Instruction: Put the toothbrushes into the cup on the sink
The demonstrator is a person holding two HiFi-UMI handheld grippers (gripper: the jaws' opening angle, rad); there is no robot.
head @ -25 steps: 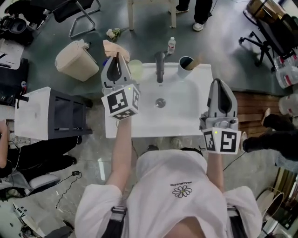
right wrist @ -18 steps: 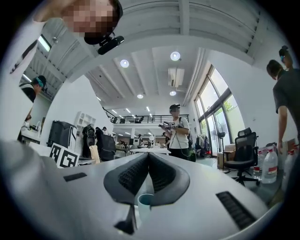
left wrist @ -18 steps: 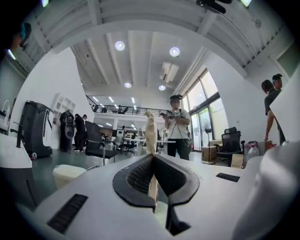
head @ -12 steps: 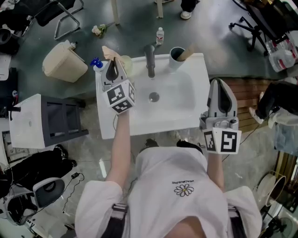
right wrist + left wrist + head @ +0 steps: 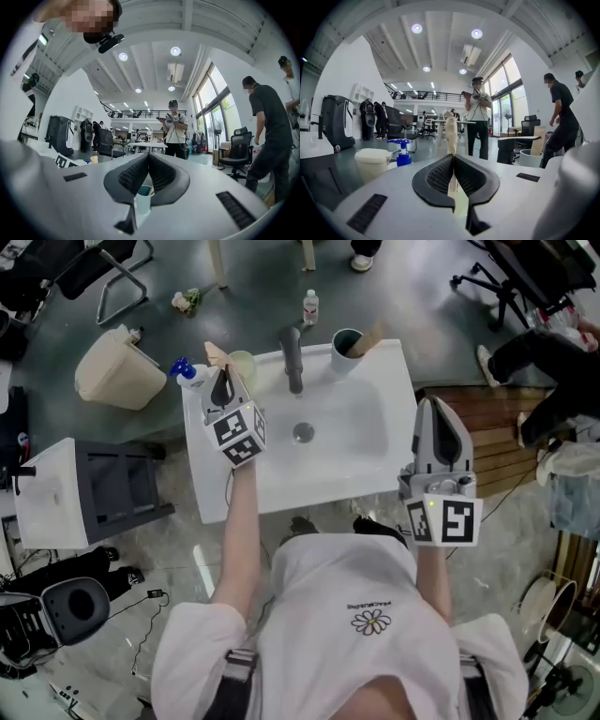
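Left gripper has stretched further out to the sink's 10 o'clock corner, and the whole sink has slid up the head view. Its jaws are pinched tight on a cream-wrapped toothbrush standing upright. Right gripper hangs closed with nothing in it off the 4 o'clock edge. The cup waits at the sink's 1 o'clock corner, a second toothbrush leaning in it. Carry step, I'd say: next, swing past the faucet toward 2 o'clock, then lower and release.

White sink, cup white outside and teal inside, beige toothbrush, blue pump bottle, beige bin
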